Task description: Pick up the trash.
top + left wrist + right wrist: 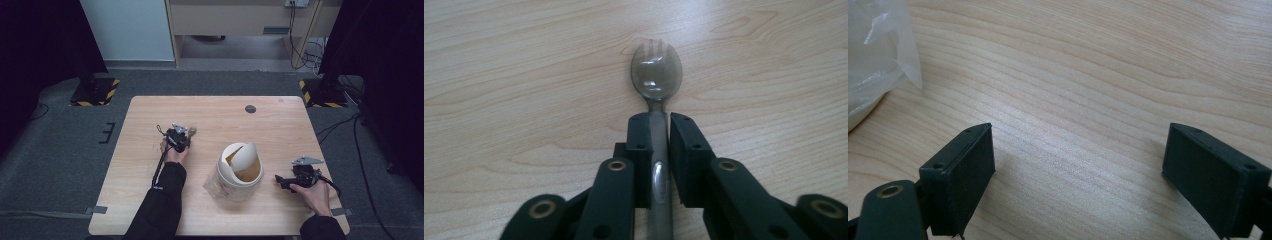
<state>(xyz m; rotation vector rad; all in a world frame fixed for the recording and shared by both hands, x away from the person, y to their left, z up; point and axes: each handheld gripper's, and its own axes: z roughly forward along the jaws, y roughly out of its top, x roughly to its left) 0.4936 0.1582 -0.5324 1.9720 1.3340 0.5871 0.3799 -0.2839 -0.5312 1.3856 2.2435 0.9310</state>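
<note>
Left gripper (184,134) in the high view sits at about 10 o'clock from table (150,200) centre, jaws pointing toward 1 o'clock, with a clear plastic spork (191,132) poking out of the tips; right gripper (281,181) is parked at 4 o'clock, jaws aimed toward 9 o'clock at the white swing-lid bin (239,171), near it but not touching. The bin stands just below centre, lid flap tilted open, bag liner bunched at its 8 o'clock side. Left gripper view: left gripper (660,125) is clamped narrow on the spork (657,70) handle, pads pressing both sides, bowl and tines sticking out at 12 o'clock and lying on or just over the wood, cannot tell which. Right gripper view: right gripper (1078,155) jaws stand wide with nothing between them, bare wood below, bag liner (878,55) at 10 o'clock. Risks, as I judge them: the handle is thin, slick and held along its length, so it could pivot or slide out if the lift is jerky. If the bowl is dragging on the wood, pushing forward could lever it out of the pads. At the bin, the flap opening is small, so a tilted spork could catch the lid and tip the light bin unless the right gripper steadies it.
</note>
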